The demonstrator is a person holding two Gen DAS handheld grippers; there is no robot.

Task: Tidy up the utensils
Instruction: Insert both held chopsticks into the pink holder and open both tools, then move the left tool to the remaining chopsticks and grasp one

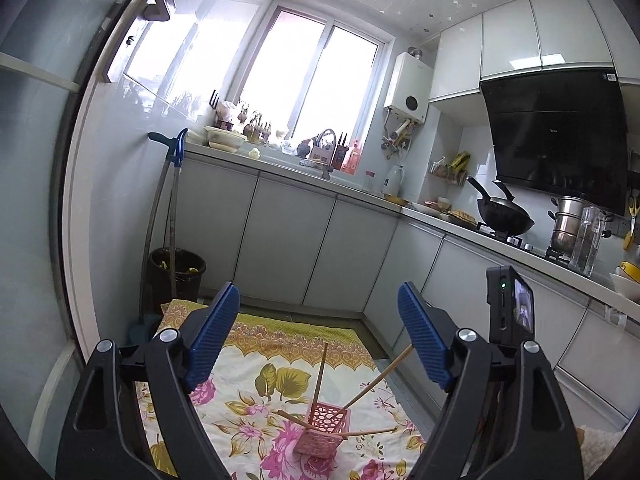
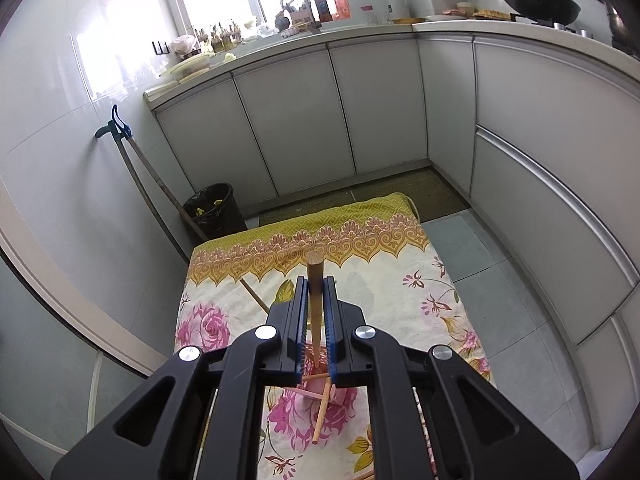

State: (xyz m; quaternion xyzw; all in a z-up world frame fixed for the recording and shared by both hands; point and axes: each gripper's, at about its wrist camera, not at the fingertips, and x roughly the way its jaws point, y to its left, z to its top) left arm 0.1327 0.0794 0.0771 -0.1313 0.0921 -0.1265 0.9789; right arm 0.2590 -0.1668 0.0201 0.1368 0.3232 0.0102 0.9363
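The right fingers pinch a chopstick. The left fingers stand spread above the pink holder on the floral cloth

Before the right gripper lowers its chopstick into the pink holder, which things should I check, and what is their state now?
1. Right gripper shut on the chopstick: ok.
2. Held chopstick upright between the pads: ok.
3. Pink holder standing upright on the floral cloth: ok.
4. Left gripper open, holding nothing: ok.
5. Room left among the chopsticks already in the holder: cannot tell.
6. Held chopstick's lower tip directly over the holder: cannot tell.
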